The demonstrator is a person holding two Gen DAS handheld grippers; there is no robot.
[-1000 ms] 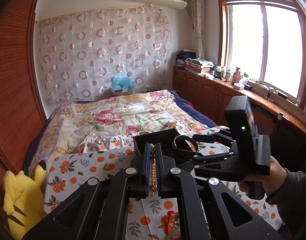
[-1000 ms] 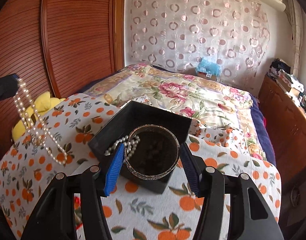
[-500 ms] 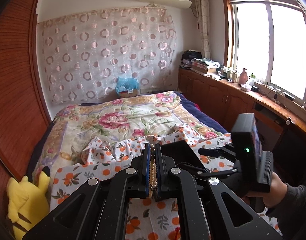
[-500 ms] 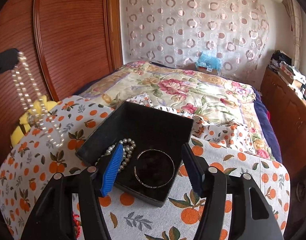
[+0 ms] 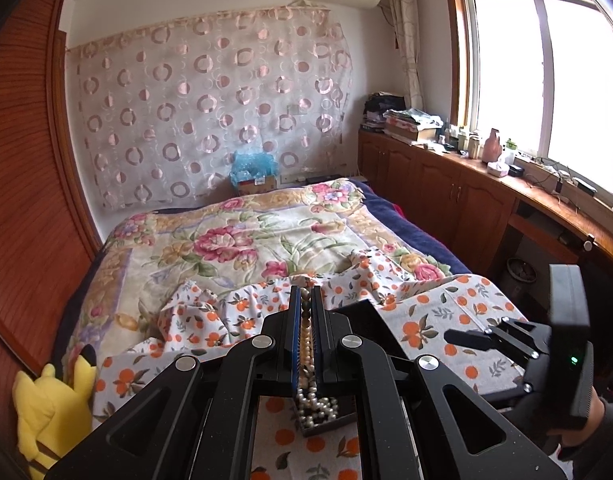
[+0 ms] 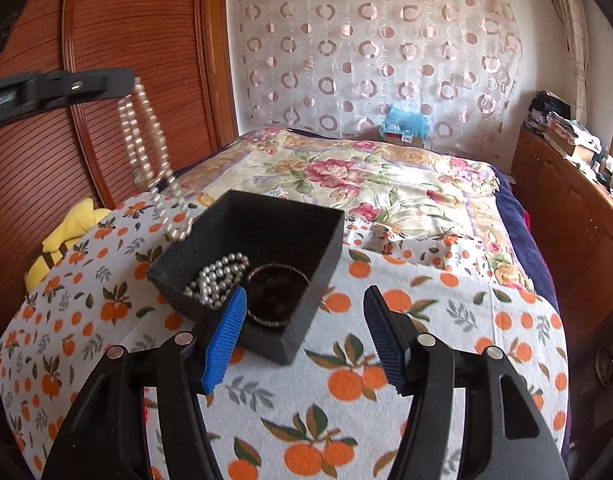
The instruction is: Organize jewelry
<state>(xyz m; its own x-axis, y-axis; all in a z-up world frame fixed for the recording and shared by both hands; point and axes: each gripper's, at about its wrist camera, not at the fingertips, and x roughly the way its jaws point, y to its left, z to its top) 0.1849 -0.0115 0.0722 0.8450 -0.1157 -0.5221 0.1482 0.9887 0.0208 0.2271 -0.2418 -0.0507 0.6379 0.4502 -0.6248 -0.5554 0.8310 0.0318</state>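
Note:
A black open box point(image 6: 262, 220) sits on the orange-print cloth point(image 6: 386, 392). Inside lie a coiled pearl strand point(image 6: 216, 276) and a dark bangle point(image 6: 276, 300). My right gripper point(image 6: 304, 296) is open just in front of the box's near corner, with nothing between its fingers. At the upper left my left gripper point(image 6: 124, 80) is shut on a long pearl necklace point(image 6: 146, 148), whose lower end hangs at the box's left rim. In the left wrist view the necklace point(image 5: 305, 336) runs between the shut left gripper point(image 5: 305, 294), the box point(image 5: 366, 314) lies below, and the right gripper point(image 5: 456, 337) is at the right.
A yellow plush toy point(image 6: 66, 236) lies at the bed's left edge beside the wooden wardrobe point(image 6: 138, 40). A floral quilt point(image 6: 346, 184) covers the bed beyond the box. Wooden cabinets point(image 5: 446, 192) with clutter run under the window on the right.
The bangle that sat between my right fingers now lies in the box, and the right gripper has drawn back. My left gripper has carried the hanging necklace over to the box.

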